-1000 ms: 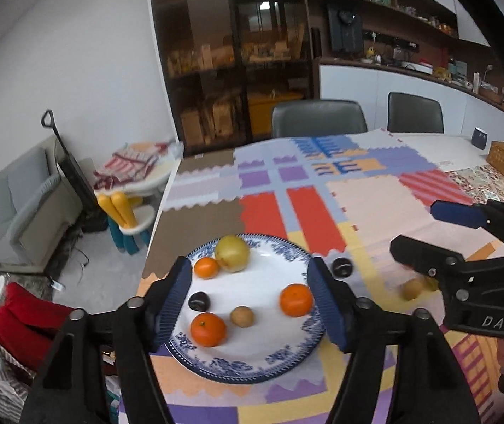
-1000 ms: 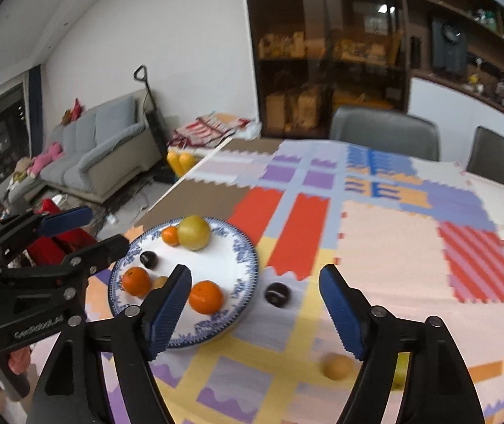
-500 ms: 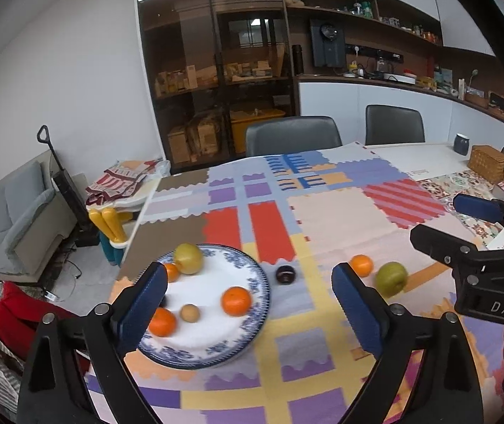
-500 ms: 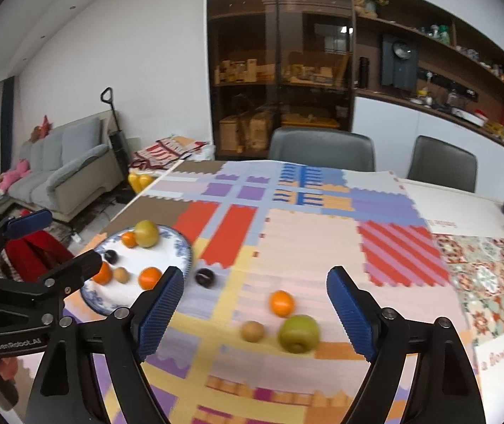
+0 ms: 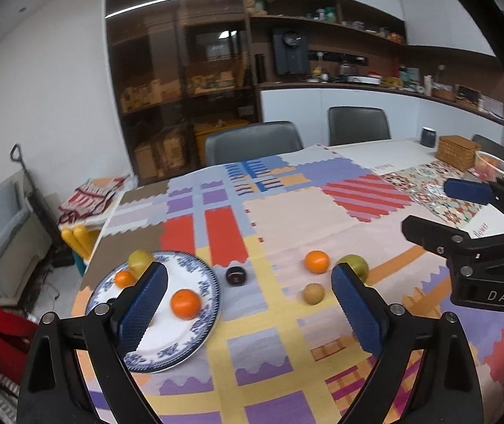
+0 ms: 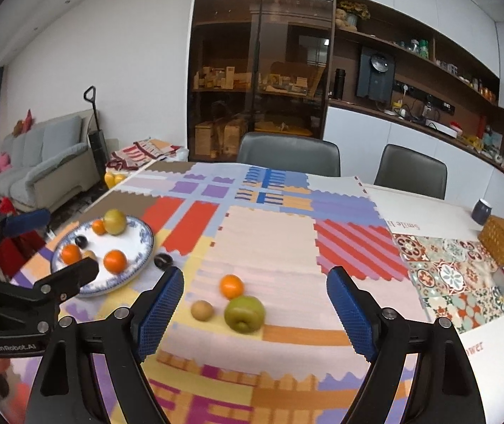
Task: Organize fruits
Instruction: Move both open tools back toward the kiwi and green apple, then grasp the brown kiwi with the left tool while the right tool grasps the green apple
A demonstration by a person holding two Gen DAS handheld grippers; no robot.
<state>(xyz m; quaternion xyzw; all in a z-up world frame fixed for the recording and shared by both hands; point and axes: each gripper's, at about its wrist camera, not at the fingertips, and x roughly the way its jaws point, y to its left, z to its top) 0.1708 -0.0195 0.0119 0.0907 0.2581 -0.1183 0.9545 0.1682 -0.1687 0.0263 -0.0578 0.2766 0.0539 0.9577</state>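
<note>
Two grey chairs [image 6: 289, 153] (both unoccupied) face the patchwork tablecloth [image 6: 269, 240].

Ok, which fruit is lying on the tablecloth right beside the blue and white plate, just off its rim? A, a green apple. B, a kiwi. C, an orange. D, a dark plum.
D: the dark plum sits alone on the tablecloth just off the rim of the blue and white plate, while the green apple, loose orange and kiwi cluster farther away.
</note>
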